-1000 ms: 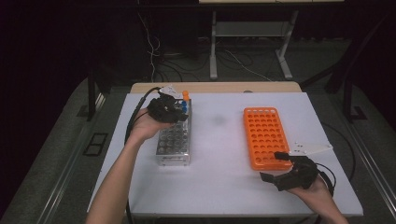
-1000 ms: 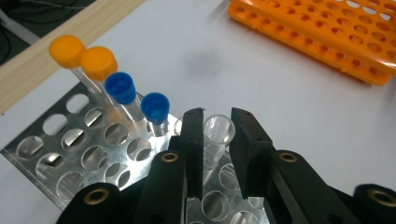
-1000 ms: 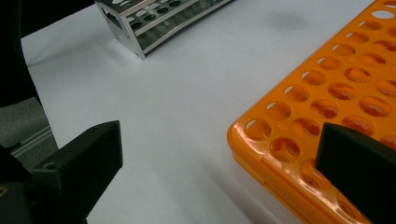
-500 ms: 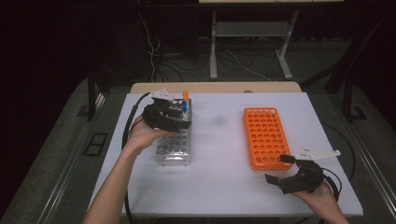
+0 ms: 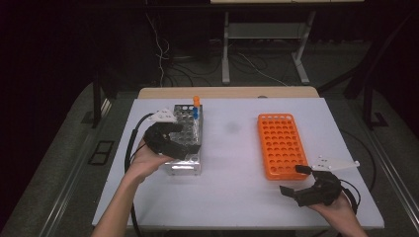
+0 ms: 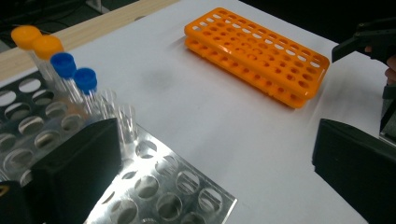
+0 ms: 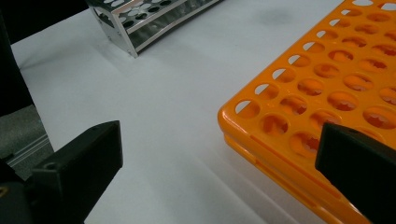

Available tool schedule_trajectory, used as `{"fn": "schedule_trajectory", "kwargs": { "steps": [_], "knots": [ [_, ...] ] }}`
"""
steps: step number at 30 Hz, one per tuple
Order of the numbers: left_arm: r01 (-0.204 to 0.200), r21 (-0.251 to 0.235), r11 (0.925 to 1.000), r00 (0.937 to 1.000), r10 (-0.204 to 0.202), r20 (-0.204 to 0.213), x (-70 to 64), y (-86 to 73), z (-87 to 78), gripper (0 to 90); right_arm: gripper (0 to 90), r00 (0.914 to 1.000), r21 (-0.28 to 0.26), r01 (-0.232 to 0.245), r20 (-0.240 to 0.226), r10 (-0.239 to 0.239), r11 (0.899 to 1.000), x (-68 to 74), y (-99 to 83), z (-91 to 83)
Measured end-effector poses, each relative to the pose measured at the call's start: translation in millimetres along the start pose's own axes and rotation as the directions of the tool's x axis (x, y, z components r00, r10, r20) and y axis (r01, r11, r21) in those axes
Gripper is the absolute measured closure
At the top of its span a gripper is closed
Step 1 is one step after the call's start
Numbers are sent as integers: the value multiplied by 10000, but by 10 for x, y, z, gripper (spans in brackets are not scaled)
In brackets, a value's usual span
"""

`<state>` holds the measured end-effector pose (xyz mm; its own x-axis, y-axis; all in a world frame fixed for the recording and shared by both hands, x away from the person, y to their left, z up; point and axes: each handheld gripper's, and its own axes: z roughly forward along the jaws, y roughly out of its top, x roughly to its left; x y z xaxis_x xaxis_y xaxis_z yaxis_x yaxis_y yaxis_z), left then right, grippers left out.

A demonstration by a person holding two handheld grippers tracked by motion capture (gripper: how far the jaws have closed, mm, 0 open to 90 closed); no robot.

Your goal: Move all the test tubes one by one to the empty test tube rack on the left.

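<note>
No tube has moved yet: the capped tubes [image 6: 70,77] stand in the metal rack [image 5: 187,143] under the wide-open left gripper [image 5: 170,140], the orange rack [image 5: 281,145] sits empty, and the right gripper [image 5: 296,182] gapes nearby.

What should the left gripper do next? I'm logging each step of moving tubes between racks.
Probably ease the left gripper forward toward the clear uncapped tubes in the metal rack. Its jaws stand wide open with nothing between them, and the orange rack looks empty.
</note>
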<state>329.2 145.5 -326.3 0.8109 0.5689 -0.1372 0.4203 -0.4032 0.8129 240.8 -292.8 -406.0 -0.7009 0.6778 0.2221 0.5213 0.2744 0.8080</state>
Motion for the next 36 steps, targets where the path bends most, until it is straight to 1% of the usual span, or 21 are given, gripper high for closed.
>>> {"fn": "schedule_trajectory", "kwargs": {
  "steps": [4, 9, 11, 16, 20, 26, 29, 33, 35, 36],
  "knots": [
    [87, -177, 9998, 10000, -88, -44, -30, -103, -46, 0, 3, 10000, 44, -20, -27, 20, 10000, 10, -4, 5],
    [148, -431, 9990, 9999, -147, 12, -88, -229, -83, 0, 3, 10000, 33, -23, -13, 23, 10000, 9, -7, 6],
    [154, -469, 9988, 9998, -150, 97, -110, -278, -81, 0, 3, 10000, 28, -17, -22, 17, 10000, 5, -10, 9],
    [192, -471, 9987, 9997, -186, 141, -164, -401, -58, 0, 3, 10000, 39, -12, -18, 12, 10000, 9, -11, 8],
    [157, -486, 9987, 9998, -152, 102, -222, -516, -38, 0, 3, 10000, 29, -8, -24, 8, 10000, 10, -14, 10],
    [100, -521, 9986, 9998, -92, 162, -313, -678, -20, 0, 3, 10000, 112, 9, -48, -9, 9999, 22, -22, 22],
    [152, -575, 9982, 9998, -144, 147, -334, -752, -17, 0, 3, 10000, 80, 19, -53, -19, 10000, 28, -22, 22],
    [264, -800, 9964, 9996, -254, 126, -352, -836, -20, 0, 3, 10000, 66, 3, -36, -3, 10000, 26, -30, 16],
    [331, -909, 9953, 9994, -331, 15, -359, -875, -21, 0, 3, 10000, 74, -7, -41, 7, 10000, 28, -38, 13],
    [368, -963, 9947, 9993, -364, 57, -359, -895, -23, 0, 3, 10000, 73, -13, -34, 13, 10000, 30, -41, 13]
  ]
}}
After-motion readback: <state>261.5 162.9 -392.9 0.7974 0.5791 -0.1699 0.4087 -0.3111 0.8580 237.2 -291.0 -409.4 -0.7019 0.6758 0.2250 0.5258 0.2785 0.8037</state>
